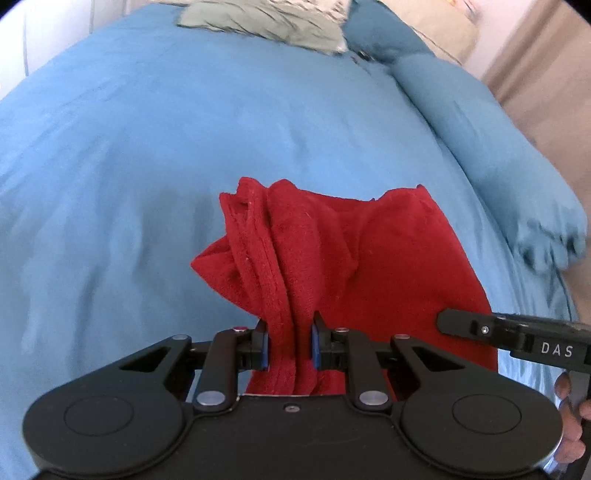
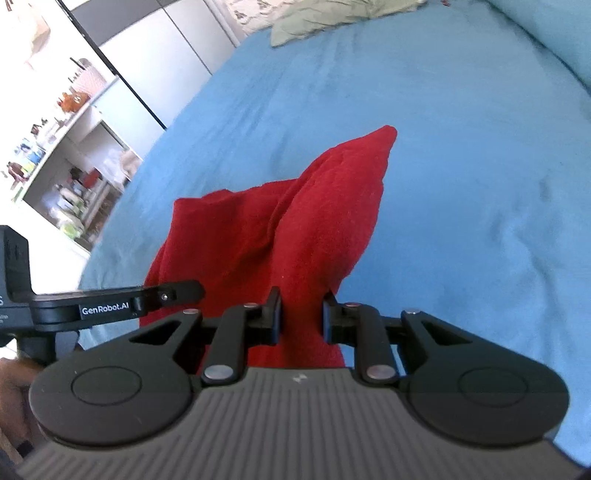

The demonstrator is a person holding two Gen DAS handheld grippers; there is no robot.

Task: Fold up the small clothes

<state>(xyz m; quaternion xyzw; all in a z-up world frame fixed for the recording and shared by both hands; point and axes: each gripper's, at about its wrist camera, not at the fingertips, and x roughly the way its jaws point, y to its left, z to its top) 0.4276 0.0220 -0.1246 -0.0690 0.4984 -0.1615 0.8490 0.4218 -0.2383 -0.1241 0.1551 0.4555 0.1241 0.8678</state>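
A red fleece garment [image 1: 369,258] hangs bunched above the blue bed cover [image 1: 129,155]. My left gripper [image 1: 290,345] is shut on a thick bundle of its folded edges, which run down between the blue pads. My right gripper [image 2: 302,314] is shut on another part of the same red garment [image 2: 295,221], which rises to a point ahead of it. The right gripper's finger also shows at the right of the left wrist view [image 1: 513,334]. The left gripper's body shows at the left of the right wrist view [image 2: 107,304].
A pale green garment [image 1: 266,22] lies at the far end of the bed; it also shows in the right wrist view [image 2: 332,18]. A rolled blue duvet edge [image 1: 498,155] runs along the right. White shelves with clutter [image 2: 66,155] stand left of the bed.
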